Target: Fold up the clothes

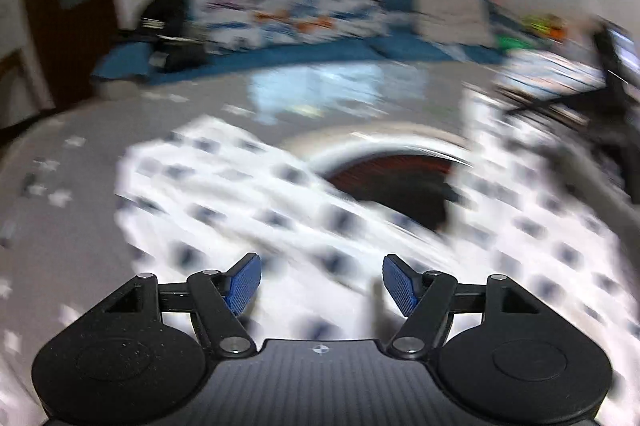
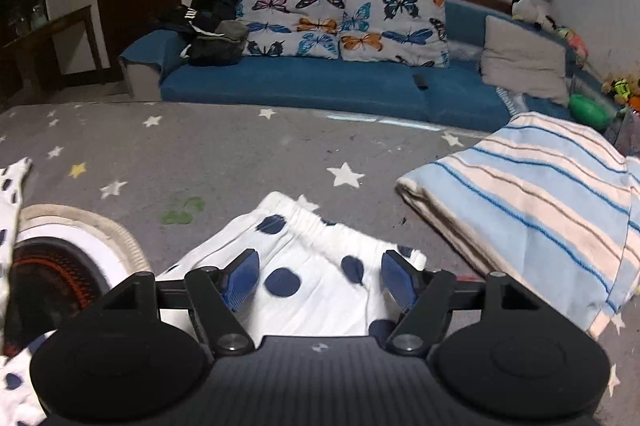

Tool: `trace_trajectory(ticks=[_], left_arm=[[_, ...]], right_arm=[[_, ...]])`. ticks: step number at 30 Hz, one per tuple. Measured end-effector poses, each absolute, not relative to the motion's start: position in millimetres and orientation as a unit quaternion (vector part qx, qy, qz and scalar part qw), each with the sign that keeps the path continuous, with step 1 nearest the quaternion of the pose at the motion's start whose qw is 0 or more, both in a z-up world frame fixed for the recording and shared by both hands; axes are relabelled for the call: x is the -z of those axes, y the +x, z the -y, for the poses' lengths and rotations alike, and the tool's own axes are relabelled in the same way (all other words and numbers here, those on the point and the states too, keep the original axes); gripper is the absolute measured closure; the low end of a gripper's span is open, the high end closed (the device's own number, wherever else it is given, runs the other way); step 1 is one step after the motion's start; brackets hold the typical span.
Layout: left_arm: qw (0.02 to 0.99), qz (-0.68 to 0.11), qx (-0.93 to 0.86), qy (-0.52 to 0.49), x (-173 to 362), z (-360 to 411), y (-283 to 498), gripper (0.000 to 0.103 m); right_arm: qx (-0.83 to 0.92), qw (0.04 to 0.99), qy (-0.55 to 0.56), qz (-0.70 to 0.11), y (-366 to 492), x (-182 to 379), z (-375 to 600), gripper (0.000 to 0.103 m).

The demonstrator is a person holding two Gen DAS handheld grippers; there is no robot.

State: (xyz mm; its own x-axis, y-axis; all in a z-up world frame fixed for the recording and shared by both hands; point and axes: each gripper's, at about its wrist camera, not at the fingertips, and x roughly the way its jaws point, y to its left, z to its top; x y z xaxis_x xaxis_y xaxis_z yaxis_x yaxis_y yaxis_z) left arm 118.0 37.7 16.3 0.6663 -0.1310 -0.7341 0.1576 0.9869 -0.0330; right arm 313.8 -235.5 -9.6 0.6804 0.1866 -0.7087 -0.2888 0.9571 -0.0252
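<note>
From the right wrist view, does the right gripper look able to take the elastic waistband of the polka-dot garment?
Probably yes. The right gripper is open just above the polka-dot garment, and its waistband lies flat on the star rug straight ahead with nothing over it.

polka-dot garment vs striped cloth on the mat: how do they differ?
The polka-dot garment is white with dark blue dots; the striped cloth is pale blue and cream with thin stripes. The polka-dot garment lies spread out and rumpled, elastic waistband showing; the striped cloth is folded into a neat stack. The garment lies right under the right tongs; the cloth lies off to the right. Both rest on the grey star mat.
</note>
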Motion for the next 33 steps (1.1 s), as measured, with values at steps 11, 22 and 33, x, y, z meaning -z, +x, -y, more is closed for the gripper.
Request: trace_trajectory(ticks=[11, 22, 33], left_arm=[[0.844, -0.415, 0.339, 0.03, 5.7, 81.9, 77.7, 0.063], [0.809, -0.408, 0.423, 0.026, 17.7, 97.2, 51.3, 0.069], [0.863, -0.387, 0.324, -0.008, -5.2, 50.5, 40.0, 0.052]], right_arm=[[-0.165, 0.899, -0.08, -0.397, 316.1, 17.2, 223.1, 0.036], [-0.169, 0.902, -0.071, -0.391, 333.9, 21.7, 220.0, 0.031], [-0.186, 0.898, -0.099, -0.386, 282.6, -8.6, 227.9, 0.032]])
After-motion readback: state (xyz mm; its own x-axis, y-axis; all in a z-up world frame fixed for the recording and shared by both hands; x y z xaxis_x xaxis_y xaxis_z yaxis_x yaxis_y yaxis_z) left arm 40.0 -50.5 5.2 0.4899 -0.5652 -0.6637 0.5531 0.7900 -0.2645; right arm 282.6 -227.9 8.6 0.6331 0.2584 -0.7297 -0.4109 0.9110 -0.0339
